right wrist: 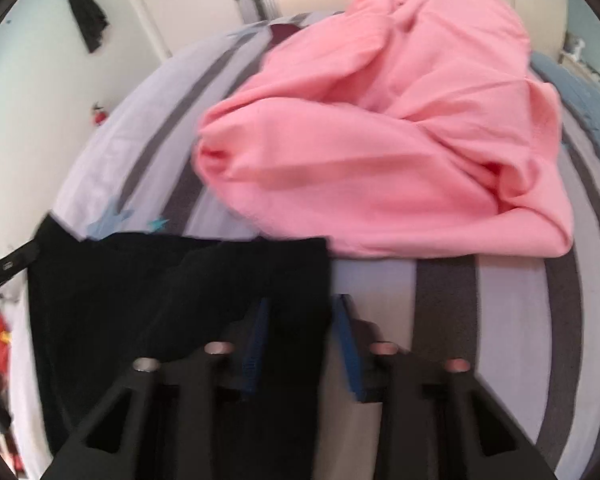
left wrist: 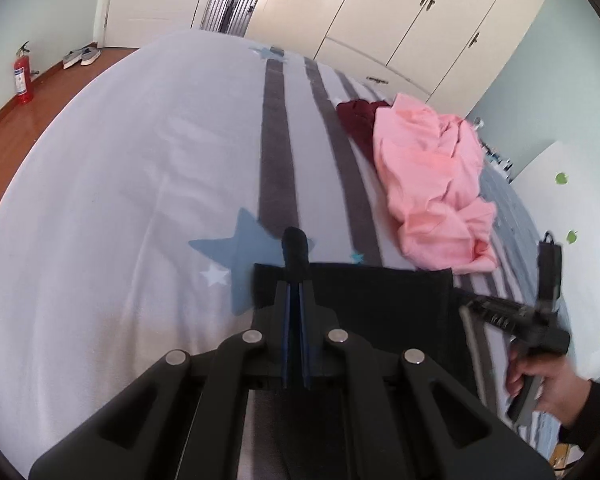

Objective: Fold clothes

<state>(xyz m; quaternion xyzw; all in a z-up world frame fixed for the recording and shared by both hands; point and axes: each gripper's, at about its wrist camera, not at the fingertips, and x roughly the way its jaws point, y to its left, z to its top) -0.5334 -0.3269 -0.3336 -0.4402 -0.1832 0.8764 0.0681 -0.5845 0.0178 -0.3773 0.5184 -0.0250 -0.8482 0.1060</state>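
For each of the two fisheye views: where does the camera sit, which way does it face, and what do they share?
Left wrist: rides the left gripper, shut on the black garment; faces along the bed toward the wardrobe; shows the right hand.
Right wrist: rides the open right gripper, straddling that garment's edge; faces the pink garment.
Shared: black garment, pink garment, striped bed.

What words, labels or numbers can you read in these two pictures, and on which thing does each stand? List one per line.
No text here can be read.
Fire extinguisher: a pale label on its red body, too small to read.
Black strap: a small mark, too blurred to read.
Right gripper: pale marks on its body, blurred by motion.
Black garment, pink garment: no print visible.
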